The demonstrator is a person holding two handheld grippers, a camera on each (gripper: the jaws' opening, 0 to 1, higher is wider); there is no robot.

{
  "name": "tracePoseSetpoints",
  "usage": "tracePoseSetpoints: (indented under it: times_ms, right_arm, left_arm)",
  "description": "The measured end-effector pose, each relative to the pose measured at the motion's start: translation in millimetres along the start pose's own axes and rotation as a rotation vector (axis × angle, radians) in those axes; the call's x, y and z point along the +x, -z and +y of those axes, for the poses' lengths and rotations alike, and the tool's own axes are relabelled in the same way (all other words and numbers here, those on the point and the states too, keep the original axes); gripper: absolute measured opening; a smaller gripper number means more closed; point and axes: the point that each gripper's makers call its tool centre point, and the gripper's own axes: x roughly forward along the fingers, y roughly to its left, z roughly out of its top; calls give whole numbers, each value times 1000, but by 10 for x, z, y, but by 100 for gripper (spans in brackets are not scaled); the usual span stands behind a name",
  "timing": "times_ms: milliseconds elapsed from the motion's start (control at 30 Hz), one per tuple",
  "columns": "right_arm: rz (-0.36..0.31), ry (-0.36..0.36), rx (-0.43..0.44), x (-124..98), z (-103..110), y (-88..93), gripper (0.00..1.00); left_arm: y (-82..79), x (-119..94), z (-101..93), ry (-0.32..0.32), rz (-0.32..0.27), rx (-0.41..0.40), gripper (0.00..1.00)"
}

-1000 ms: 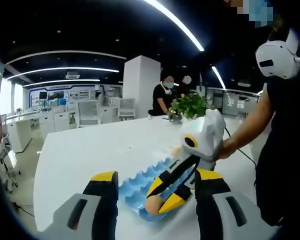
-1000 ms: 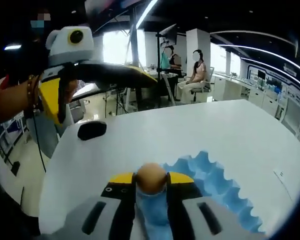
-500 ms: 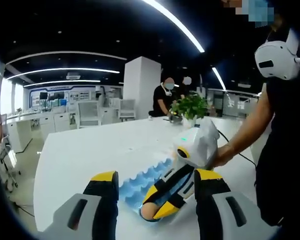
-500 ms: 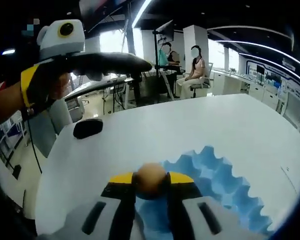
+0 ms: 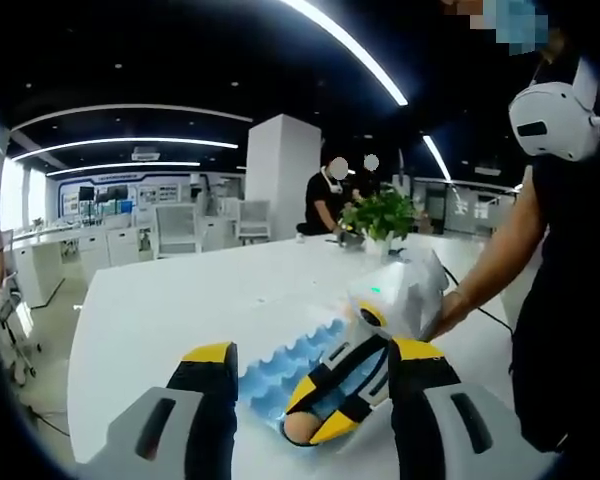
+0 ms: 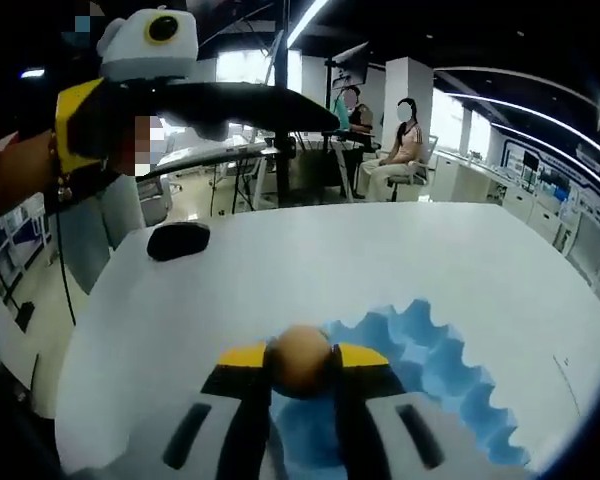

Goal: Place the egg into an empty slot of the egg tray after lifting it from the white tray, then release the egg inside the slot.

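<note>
Egg (image 6: 301, 358) is off the white tray and pinched between the yellow tips of the right tongs (image 6: 301, 362), low over the near end of the blue egg tray (image 6: 450, 372). Left gripper view shows the same: right tongs (image 5: 325, 405) angled down into the egg tray (image 5: 280, 372), egg (image 5: 300, 428) at the tips, at or just above a slot at the tray's near end. Can't tell if it is seated yet. Lift and carry look done; what's left is likely the last bit of lowering, then letting go.

Left tongs (image 5: 310, 375) are spread wide and hold nothing, hovering just on the near side of the egg tray.

Egg tray sits on a large white table (image 6: 400, 250); a dark oval object (image 6: 178, 240) lies well off from the tray near the table's far edge. Potted plant (image 5: 382, 212) stands at the table's far end beyond the tray. Room is an open office or lab: ceiling light strips, white column, chairs, people (image 5: 325, 198) in the background.
</note>
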Motion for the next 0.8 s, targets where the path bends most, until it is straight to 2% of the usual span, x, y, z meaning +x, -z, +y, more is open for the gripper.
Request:
tracePoseSetpoints:
  times_ms: [167, 267, 800]
  right_arm:
    - [1, -7, -17, 0, 9, 1, 24]
    - [-2, -12, 3, -9, 9, -2, 24]
    - [-83, 22, 20, -224, -94, -121, 25]
  left_arm:
    - [9, -3, -4, -2, 6, 1, 61]
    - [-8, -1, -8, -4, -1, -1, 61]
    - [-73, 1, -17, -4, -14, 9, 63]
